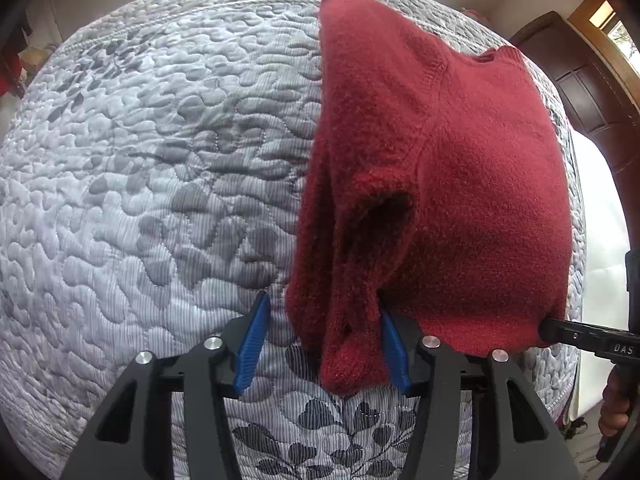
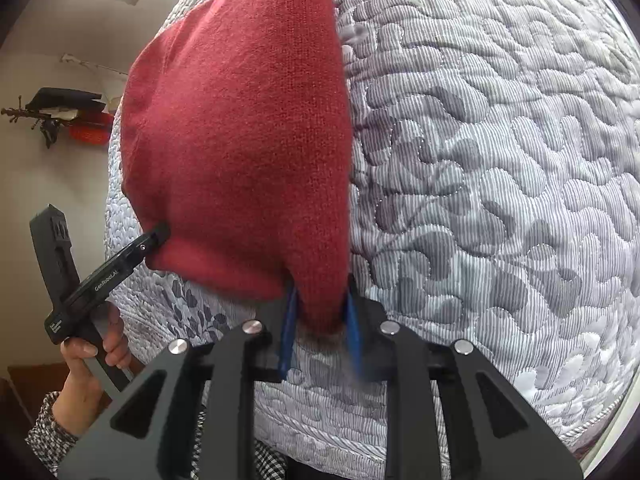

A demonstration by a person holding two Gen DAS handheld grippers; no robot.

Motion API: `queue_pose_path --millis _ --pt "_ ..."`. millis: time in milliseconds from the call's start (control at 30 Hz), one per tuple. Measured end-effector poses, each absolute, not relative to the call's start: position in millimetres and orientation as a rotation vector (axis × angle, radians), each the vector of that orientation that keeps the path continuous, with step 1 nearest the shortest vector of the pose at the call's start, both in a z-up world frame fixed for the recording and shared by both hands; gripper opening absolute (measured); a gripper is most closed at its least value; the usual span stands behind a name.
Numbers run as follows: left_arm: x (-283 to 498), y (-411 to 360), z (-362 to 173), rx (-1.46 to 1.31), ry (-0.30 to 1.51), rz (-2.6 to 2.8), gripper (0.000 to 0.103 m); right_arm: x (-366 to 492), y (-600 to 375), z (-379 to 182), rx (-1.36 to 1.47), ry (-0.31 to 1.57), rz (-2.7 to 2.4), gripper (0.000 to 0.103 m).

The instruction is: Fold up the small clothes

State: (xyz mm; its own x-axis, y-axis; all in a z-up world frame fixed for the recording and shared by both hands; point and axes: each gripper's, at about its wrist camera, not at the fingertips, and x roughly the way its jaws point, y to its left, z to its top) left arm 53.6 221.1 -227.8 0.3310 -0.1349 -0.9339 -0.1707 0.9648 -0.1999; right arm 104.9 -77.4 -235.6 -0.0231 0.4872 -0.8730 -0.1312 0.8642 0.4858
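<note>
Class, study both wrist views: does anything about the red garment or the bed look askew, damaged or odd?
Nothing looks damaged or spilled. The red sweater lies on the quilt, its near hem bunched unevenly between the left gripper and right gripper.

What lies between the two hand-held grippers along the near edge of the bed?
Only the red sweater's hem spans from the left hand-held gripper to the right hand-held gripper, over the quilt; the left wrist view shows it best.

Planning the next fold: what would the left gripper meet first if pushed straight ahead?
The red sweater: its bottom edge already sits between the left gripper's fingers, so it would push into more sweater lying on the quilt.
</note>
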Motion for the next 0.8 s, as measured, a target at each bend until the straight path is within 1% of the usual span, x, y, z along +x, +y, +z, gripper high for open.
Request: queue_pose_path --millis 67,133,167,200,233,367,467,567,667,800 --pt "54.1 222.0 -226.7 -0.282 1.237 0.029 0.058 104.2 -71.3 -232.8 0.265 1.518 0.493 0.025" --pt "53.6 223.7 -225.0 -0.279 1.233 0.036 0.062 101.1 -68.3 -229.6 0.245 1.510 0.472 0.034" --pt "52.3 224.6 -223.6 -0.279 1.230 0.040 0.065 98.4 -64.5 -228.2 0.230 1.503 0.457 0.040" --pt "50.4 226.8 -222.3 -0.278 1.228 0.046 0.067 97.3 -63.8 -226.3 0.217 1.498 0.446 0.043" --pt "48.6 227.5 -220.4 -0.276 1.227 0.051 0.070 95.3 -64.7 -225.4 0.213 1.493 0.444 0.043" --pt "40.0 228.1 -213.6 -0.258 1.229 0.060 0.072 88.7 -62.3 -216.7 0.178 1.468 0.419 0.043" --pt "33.4 226.7 -210.3 -0.245 1.242 0.071 0.073 82.2 -59.8 -212.5 0.131 1.455 0.387 0.046" --pt "24.3 227.2 -207.7 -0.250 1.245 0.080 0.075 73.9 -58.4 -210.2 0.086 1.449 0.365 0.046" --pt "13.6 228.9 -206.5 -0.261 1.253 0.097 0.080 63.7 -58.0 -210.1 0.029 1.451 0.326 0.051" --pt "-0.5 229.1 -205.9 -0.257 1.271 0.128 0.084 46.0 -55.7 -210.7 -0.034 1.454 0.290 0.063"
